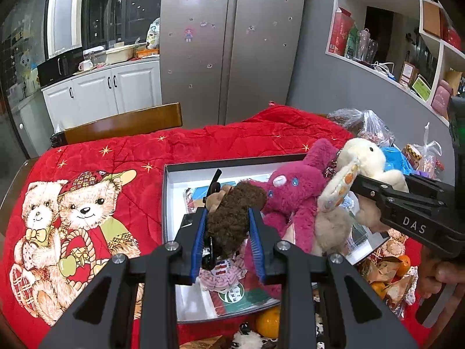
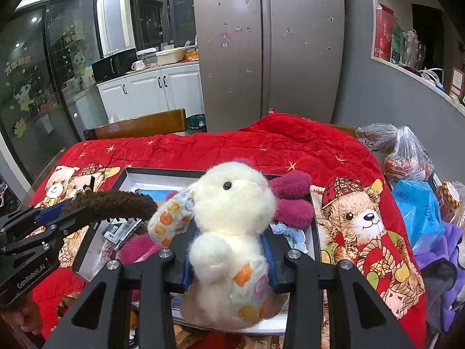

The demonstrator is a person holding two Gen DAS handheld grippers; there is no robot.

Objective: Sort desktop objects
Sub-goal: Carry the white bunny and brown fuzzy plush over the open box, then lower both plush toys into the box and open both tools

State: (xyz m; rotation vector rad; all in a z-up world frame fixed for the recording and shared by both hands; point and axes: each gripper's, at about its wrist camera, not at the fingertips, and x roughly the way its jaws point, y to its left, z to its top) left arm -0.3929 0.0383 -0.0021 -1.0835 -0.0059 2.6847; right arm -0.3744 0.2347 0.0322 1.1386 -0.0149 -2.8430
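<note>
The left gripper [image 1: 228, 226] is clenching a small dark-brown plush toy [image 1: 232, 212] between its blue-padded fingers [image 1: 200, 232], and the right gripper [image 2: 229, 250] is squeezing a cream-white plush rabbit with orange-dotted ears [image 2: 232, 212] around its body. Both toys are hanging above the shallow dark-rimmed white cardboard box [image 1: 174, 171], which is lying on the red quilt printed with teddy bears [image 1: 116, 157].

Inside that box a magenta plush animal [image 1: 290, 192] is sprawling toward the far right corner, with a pink knitted doll [image 1: 223, 273] and printed cards beneath the left gripper.

The brown toy's long axis is running away from the left gripper toward the box's far rim, so it is sitting directly over the box's left half. The rabbit is standing upright over the box's right half, head toward the far rim. Judging from this, each hand is nearest its own half, and lowering straight down would likely land both toys inside.
</note>
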